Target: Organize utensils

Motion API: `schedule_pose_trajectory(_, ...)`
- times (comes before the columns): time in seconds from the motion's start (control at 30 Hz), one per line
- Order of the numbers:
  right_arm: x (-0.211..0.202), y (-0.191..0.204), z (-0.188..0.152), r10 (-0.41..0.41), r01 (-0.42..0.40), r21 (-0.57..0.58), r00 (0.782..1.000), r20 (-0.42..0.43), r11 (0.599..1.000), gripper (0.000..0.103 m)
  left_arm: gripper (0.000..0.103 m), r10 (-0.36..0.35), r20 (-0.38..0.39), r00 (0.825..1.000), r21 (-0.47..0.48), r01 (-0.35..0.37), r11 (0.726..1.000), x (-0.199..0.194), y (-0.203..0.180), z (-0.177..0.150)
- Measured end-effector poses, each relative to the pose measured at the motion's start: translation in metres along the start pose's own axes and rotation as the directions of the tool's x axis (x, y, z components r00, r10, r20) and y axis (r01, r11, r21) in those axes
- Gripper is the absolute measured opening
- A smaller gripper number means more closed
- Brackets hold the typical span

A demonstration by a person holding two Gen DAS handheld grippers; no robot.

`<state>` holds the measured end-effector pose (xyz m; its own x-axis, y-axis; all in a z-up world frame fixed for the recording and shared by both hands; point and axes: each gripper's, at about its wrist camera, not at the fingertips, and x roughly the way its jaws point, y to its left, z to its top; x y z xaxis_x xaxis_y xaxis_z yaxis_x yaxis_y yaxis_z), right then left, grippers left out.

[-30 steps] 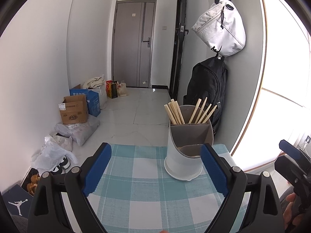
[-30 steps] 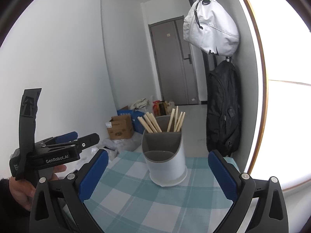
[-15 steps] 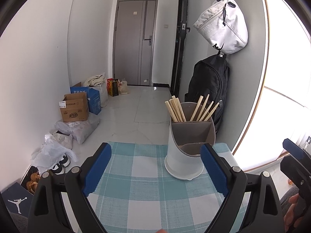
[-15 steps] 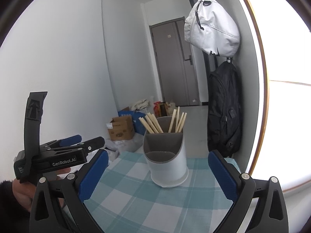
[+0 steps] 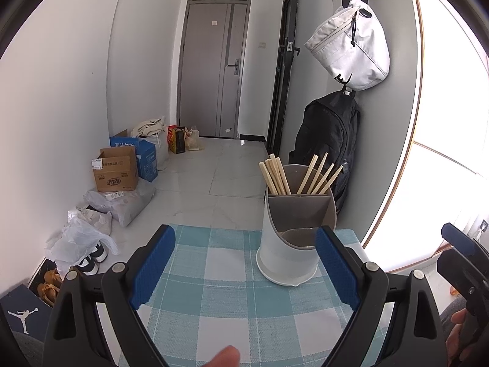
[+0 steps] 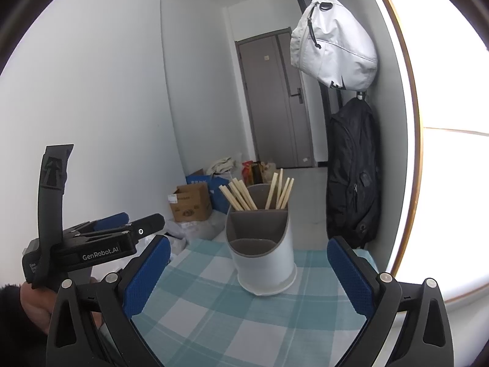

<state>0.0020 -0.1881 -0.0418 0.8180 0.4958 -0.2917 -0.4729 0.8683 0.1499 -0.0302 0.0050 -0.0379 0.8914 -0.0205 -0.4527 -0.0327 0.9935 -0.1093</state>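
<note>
Both left tongs (image 5: 244, 272) and right tongs (image 6: 249, 275) are held spread wide, empty, before the chopstick-filled white-and-grey plastic holder (image 5: 292, 238) on the checked worktop (image 5: 226, 299).

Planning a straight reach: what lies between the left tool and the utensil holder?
Only bare checked tablecloth between left tool and utensil holder, per left wrist view.

At twelve o'clock you face a grey door (image 5: 214, 70) at the end of the tiled floor (image 5: 220, 180). At two o'clock a white bag (image 5: 351, 49) hangs on the wall, with a black backpack (image 5: 328, 134) just below it. At nine to ten o'clock you have a brown cardboard box (image 5: 115, 173) beside a blue box (image 5: 143, 156), plastic bags (image 5: 119, 202) in front of them, and shoes (image 5: 91, 255) nearer you. The checked cloth (image 5: 226, 290) lies at six o'clock.
</note>
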Motion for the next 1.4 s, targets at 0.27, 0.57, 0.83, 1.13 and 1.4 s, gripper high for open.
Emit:
schedule_pose_trajectory(0.27, 0.0001, 0.0015, -0.0011, -0.002, 0.002, -0.013, 1.000, -0.003, 1.000, 0.103, 0.090, 0.004, -0.010, 1.000, -0.002, -0.004, 1.000, 0.0009, 0.0006, -0.0010)
schedule_pose_trajectory(0.57, -0.0017, -0.0001, -0.0006, -0.010, 0.010, -0.008, 1.000, 0.002, 1.000, 0.103, 0.090, 0.004, -0.009, 1.000, 0.004, -0.004, 1.000, 0.0007, -0.0004, -0.0027)
schedule_pose_trajectory(0.83, -0.0043, -0.0018, -0.0005, -0.020, 0.020, -0.001, 1.000, 0.003, 1.000, 0.103, 0.090, 0.013, -0.012, 1.000, 0.004, -0.012, 1.000, 0.0013, 0.0002, -0.0024)
schedule_pose_trajectory(1.13, -0.0040, 0.0001, -0.0003, -0.021, 0.021, -0.009, 1.000, 0.003, 1.000, 0.103, 0.090, 0.011, -0.011, 1.000, 0.011, -0.010, 1.000, 0.0007, -0.0008, -0.0032)
schedule_pose_trajectory(1.4, -0.0035, 0.0015, -0.0007, -0.021, 0.021, -0.015, 1.000, 0.003, 1.000, 0.103, 0.090, 0.011, -0.016, 1.000, 0.023, -0.010, 1.000, 0.0013, -0.0029, -0.0047)
